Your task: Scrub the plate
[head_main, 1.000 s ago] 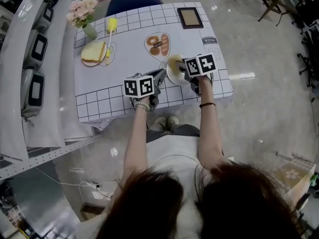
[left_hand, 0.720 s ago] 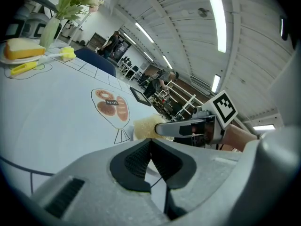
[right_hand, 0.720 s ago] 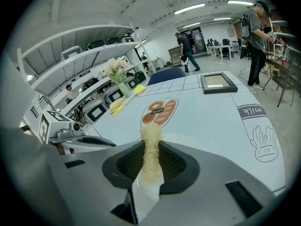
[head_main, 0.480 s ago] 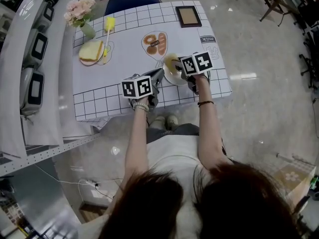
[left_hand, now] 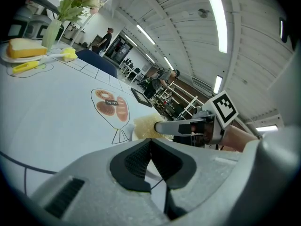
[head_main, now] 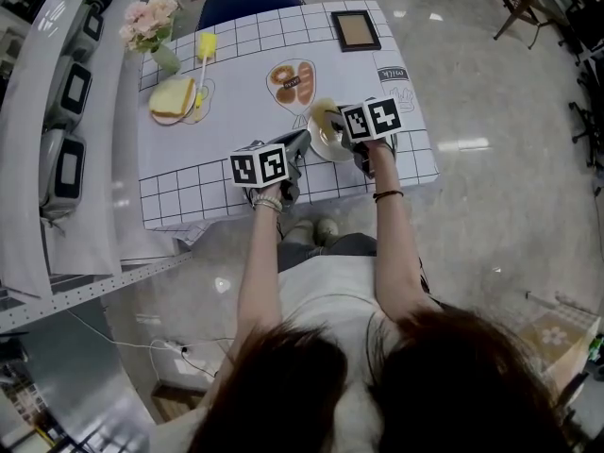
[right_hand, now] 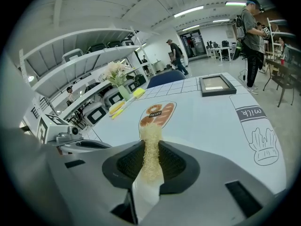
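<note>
A white plate (head_main: 326, 147) lies near the table's front right, on a checked cloth. My left gripper (head_main: 304, 140) is shut on its near rim; in the left gripper view a thin white edge of the plate (left_hand: 153, 172) shows between the closed jaws (left_hand: 150, 145). My right gripper (head_main: 332, 121) is shut on a yellowish sponge (head_main: 323, 113) and holds it over the plate. In the right gripper view the sponge (right_hand: 150, 147) stands pinched between the pads, with the plate (right_hand: 141, 197) just below. The sponge (left_hand: 143, 126) and right gripper (left_hand: 188, 126) also show ahead of the left jaws.
A slice of bread on a plate (head_main: 175, 95), a yellow brush (head_main: 203, 53) and a vase of flowers (head_main: 151, 22) stand at the table's far left. A picture frame (head_main: 356, 29) lies at the far right. Shelves with machines (head_main: 66, 92) run along the left, and a blue chair (head_main: 250, 3) is behind the table.
Almost nothing differs. The right gripper with the sponge has shifted slightly left over the plate; the left gripper keeps its hold.
</note>
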The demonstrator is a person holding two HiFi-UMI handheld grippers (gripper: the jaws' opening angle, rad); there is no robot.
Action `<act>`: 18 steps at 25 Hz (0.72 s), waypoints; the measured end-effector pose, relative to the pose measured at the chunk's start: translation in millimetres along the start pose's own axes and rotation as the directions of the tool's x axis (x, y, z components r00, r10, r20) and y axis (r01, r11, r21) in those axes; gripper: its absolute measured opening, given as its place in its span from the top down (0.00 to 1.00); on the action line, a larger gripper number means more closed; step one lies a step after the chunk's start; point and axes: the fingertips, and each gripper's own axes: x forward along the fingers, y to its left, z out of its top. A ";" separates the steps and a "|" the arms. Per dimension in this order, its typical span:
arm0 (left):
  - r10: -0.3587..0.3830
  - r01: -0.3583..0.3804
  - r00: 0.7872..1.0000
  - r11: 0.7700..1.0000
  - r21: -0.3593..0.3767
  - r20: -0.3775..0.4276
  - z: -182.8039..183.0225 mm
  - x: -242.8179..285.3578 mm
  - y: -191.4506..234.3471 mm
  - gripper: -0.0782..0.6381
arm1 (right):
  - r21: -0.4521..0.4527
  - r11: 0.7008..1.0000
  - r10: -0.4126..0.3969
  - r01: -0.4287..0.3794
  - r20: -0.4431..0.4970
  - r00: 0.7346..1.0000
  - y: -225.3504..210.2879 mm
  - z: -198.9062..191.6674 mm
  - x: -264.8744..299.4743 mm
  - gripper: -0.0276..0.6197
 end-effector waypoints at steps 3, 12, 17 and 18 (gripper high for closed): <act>0.001 -0.001 1.000 1.000 -0.004 -0.001 -0.9 -1.2 -0.2 0.88 | 0.020 1.000 -0.016 0.015 0.015 1.000 -3.5 0.4 -1.5 0.83; -0.001 0.001 1.000 1.000 0.006 -0.007 -1.3 0.4 0.6 0.88 | 0.073 0.994 -0.081 0.078 0.042 0.996 -20.5 1.3 -11.5 0.83; -0.015 0.015 1.000 1.000 0.008 -0.014 -1.7 3.9 -3.3 0.88 | 0.083 0.992 -0.102 0.098 0.046 0.994 -26.0 0.2 -16.1 0.83; -0.019 0.019 1.000 1.000 0.010 -0.016 -1.3 4.5 -4.3 0.88 | 0.084 0.991 -0.107 0.103 0.046 0.993 -27.0 0.4 -17.0 0.83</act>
